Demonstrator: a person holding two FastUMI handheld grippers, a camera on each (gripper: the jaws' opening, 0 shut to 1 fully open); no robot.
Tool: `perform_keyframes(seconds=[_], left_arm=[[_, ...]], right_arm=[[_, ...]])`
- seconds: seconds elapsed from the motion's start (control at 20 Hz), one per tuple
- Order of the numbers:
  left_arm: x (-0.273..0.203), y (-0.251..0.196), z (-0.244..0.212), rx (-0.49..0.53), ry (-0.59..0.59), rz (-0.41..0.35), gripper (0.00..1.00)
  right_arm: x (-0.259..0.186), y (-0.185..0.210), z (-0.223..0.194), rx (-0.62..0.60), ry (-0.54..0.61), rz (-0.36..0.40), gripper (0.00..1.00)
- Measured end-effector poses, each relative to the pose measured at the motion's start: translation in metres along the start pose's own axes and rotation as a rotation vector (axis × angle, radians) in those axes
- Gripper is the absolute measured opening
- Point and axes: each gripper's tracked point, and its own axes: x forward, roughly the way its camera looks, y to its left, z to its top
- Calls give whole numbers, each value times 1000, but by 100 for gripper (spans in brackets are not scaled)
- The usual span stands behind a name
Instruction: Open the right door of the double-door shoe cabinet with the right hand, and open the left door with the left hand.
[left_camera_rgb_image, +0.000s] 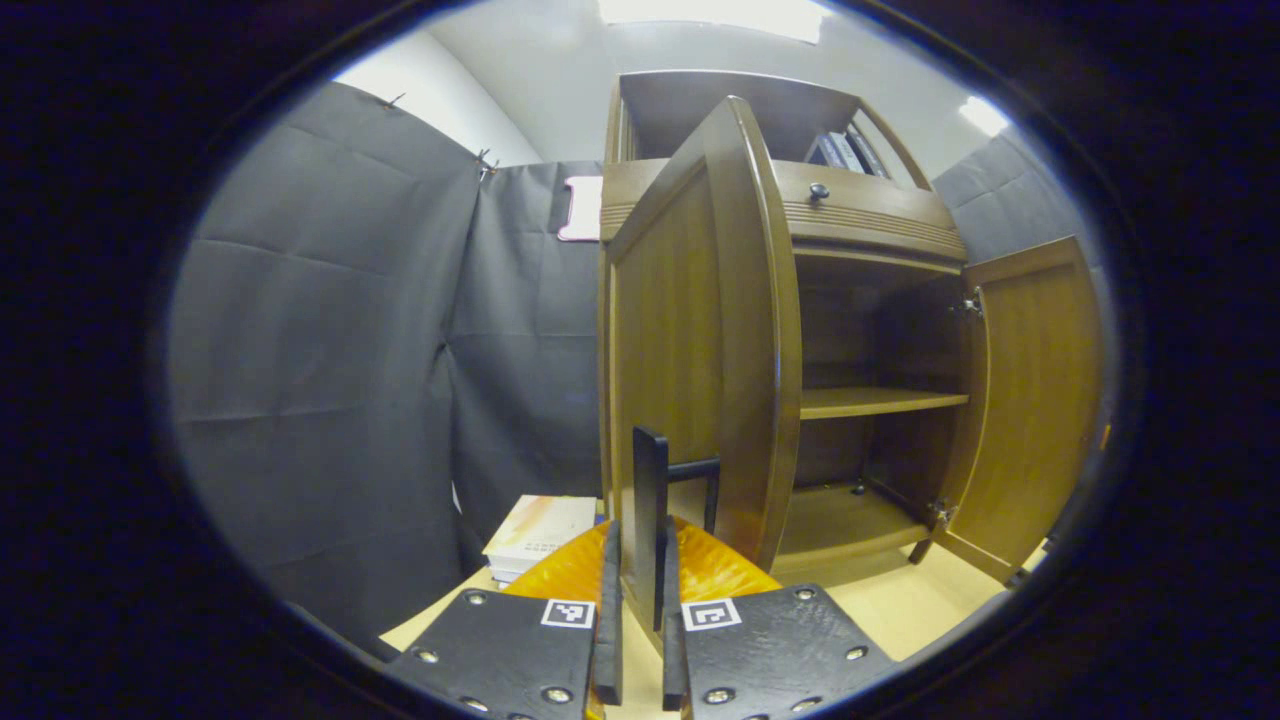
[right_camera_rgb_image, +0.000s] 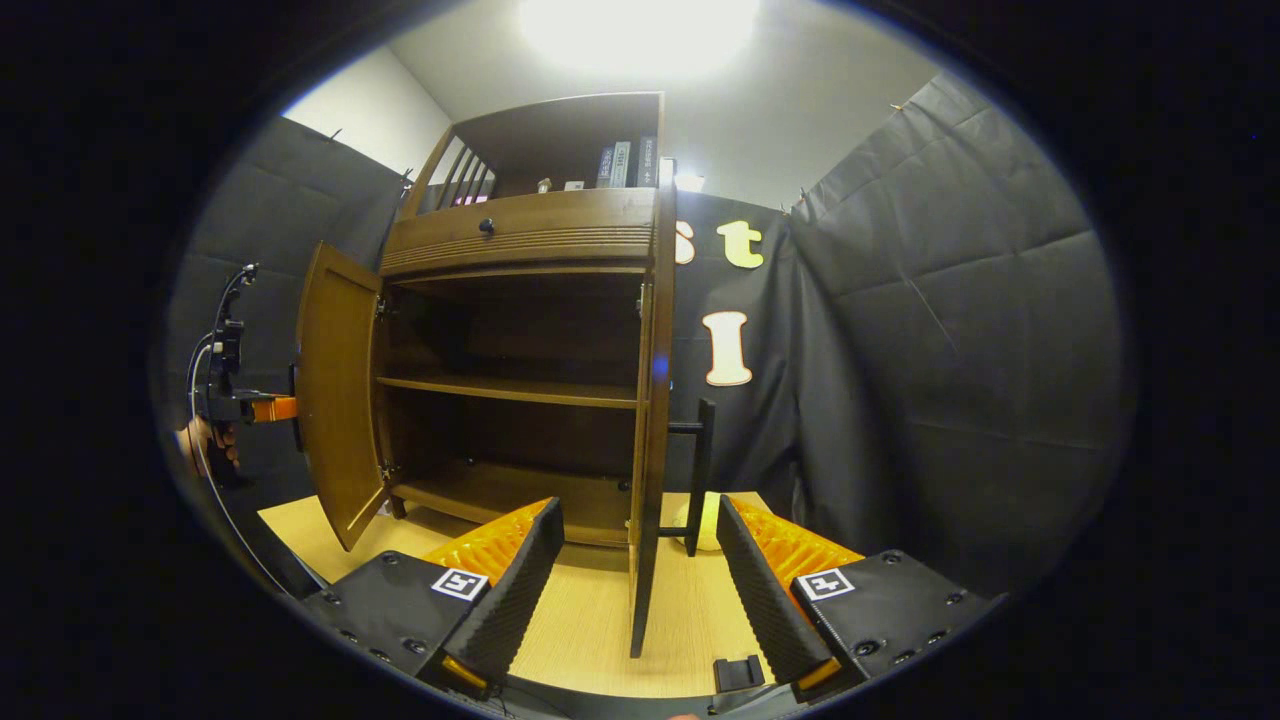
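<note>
The brown wooden shoe cabinet (right_camera_rgb_image: 520, 235) has both doors swung out. In the left gripper view the left door (left_camera_rgb_image: 690, 330) stands edge-on before me, and my left gripper (left_camera_rgb_image: 640, 530) is shut on its black bar handle (left_camera_rgb_image: 650, 470). The right door (left_camera_rgb_image: 1035, 400) hangs wide open beyond. In the right gripper view my right gripper (right_camera_rgb_image: 640, 510) is open, its fingers (right_camera_rgb_image: 520, 580) spread on either side of the right door's edge (right_camera_rgb_image: 650, 400), touching nothing. That door's black handle (right_camera_rgb_image: 705, 470) stands just past the right finger. Far left, a hand holds the left gripper (right_camera_rgb_image: 240, 405) behind the left door (right_camera_rgb_image: 335, 400).
The cabinet stands on a light wooden tabletop (right_camera_rgb_image: 590, 640). Its inner shelf (right_camera_rgb_image: 510, 390) is bare. A drawer knob (right_camera_rgb_image: 486, 226) and books (right_camera_rgb_image: 625, 160) sit above. A stack of books (left_camera_rgb_image: 540, 535) lies left of the cabinet. Black cloth walls close in on both sides.
</note>
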Motion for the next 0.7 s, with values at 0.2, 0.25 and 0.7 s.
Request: perform_keyframes(seconds=[0.2, 0.25, 0.7], left_arm=[[-8, 20, -1, 18, -1, 21, 17], [-9, 32, -4, 24, 1, 36, 16], [-28, 102, -10, 17, 1, 118, 15]], right_arm=[[11, 20, 0, 3, 3, 30, 94], [13, 25, -1, 6, 4, 39, 94], [36, 81, 5, -2, -9, 138, 94]])
